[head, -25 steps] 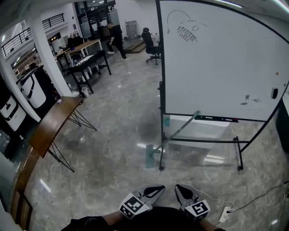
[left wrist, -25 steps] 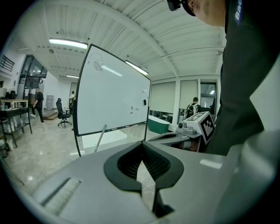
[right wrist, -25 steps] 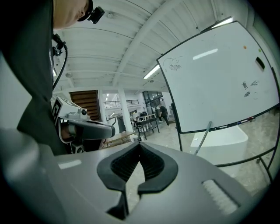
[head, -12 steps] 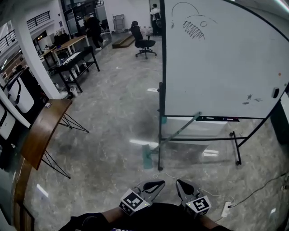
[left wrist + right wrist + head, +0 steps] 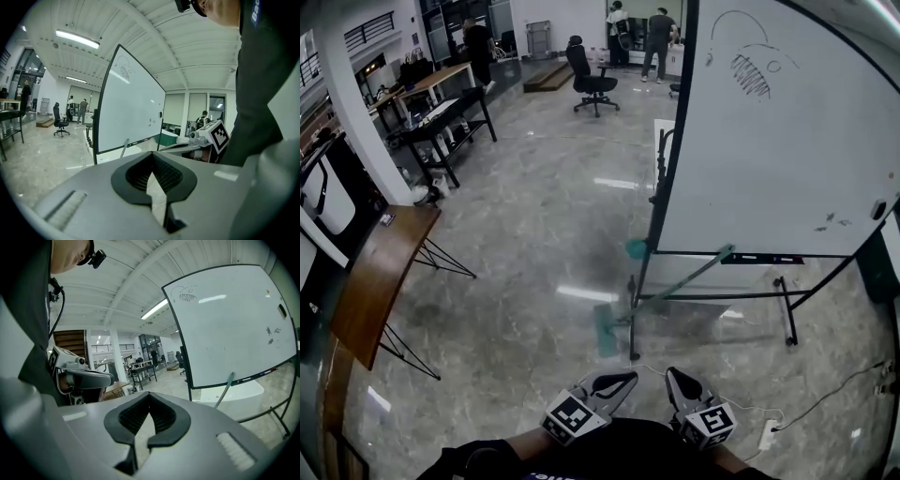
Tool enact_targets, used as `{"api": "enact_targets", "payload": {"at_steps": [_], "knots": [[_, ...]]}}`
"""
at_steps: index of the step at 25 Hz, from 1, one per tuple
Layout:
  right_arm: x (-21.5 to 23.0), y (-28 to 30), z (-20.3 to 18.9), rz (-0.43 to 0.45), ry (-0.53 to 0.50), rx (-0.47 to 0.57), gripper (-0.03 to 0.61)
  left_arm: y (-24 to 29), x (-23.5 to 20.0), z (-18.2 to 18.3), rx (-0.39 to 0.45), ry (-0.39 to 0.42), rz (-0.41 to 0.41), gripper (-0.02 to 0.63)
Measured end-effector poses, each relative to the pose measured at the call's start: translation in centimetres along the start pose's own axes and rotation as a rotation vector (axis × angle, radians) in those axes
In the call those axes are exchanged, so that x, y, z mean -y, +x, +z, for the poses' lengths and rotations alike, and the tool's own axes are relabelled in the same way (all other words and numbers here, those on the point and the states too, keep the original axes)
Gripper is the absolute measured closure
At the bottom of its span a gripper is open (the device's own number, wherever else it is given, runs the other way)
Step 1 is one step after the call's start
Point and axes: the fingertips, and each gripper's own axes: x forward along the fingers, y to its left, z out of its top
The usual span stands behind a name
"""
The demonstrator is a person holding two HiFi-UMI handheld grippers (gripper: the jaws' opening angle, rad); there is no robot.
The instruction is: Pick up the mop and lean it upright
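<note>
The mop leans with its flat teal head (image 5: 606, 330) on the floor and its grey-green handle (image 5: 680, 286) slanting up against the whiteboard stand's tray. The handle (image 5: 124, 147) also shows in the left gripper view, and the same handle (image 5: 225, 390) in the right gripper view. My left gripper (image 5: 628, 378) and right gripper (image 5: 672, 375) are held close to the body at the bottom of the head view, well short of the mop. Both are shut with nothing between their jaws, the left gripper (image 5: 151, 157) and the right gripper (image 5: 149, 397) alike.
A large rolling whiteboard (image 5: 769, 159) on black legs stands ahead right. A wooden table (image 5: 375, 281) on wire legs is at the left. A white power strip (image 5: 766, 433) with a cable lies on the marble floor near my right. Desks, an office chair (image 5: 586, 80) and people are far back.
The head view has swung, so the whiteboard and mop sit further right in the picture. Both grippers stay shut and in the same place near the body. The mop has not moved.
</note>
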Motion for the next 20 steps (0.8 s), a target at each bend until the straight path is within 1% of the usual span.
{"api": "enact_targets", "payload": {"at_steps": [3, 6, 9, 13, 15, 20], "knots": [[-0.2, 1.6, 1.0, -0.036, 0.016, 0.01, 0.574, -0.9, -1.9, -0.1, 0.008, -0.003, -0.002, 0.595], [0.0, 2.7, 1.2, -0.057, 0.012, 0.011, 0.574, -1.1, -3.1, -0.5, 0.017, -0.018, -0.005, 0.595], [0.7, 3.2, 1.3, -0.067, 0.008, 0.007, 0.574, -0.9, -3.6, -1.1, 0.009, -0.025, -0.013, 0.595], [2.2, 3.5, 1.5, -0.081, 0.021, 0.004, 0.574, -0.1, -3.9, -0.5, 0.013, -0.026, -0.012, 0.595], [2.8, 3.9, 2.1, -0.075, 0.025, 0.007, 0.574, 0.5, -4.2, -0.2, 0.021, -0.028, 0.005, 0.595], [6.1, 5.1, 2.4, -0.009, -0.019, -0.003, 0.574, 2.8, -5.6, 1.2, 0.038, -0.024, 0.069, 0.595]]}}
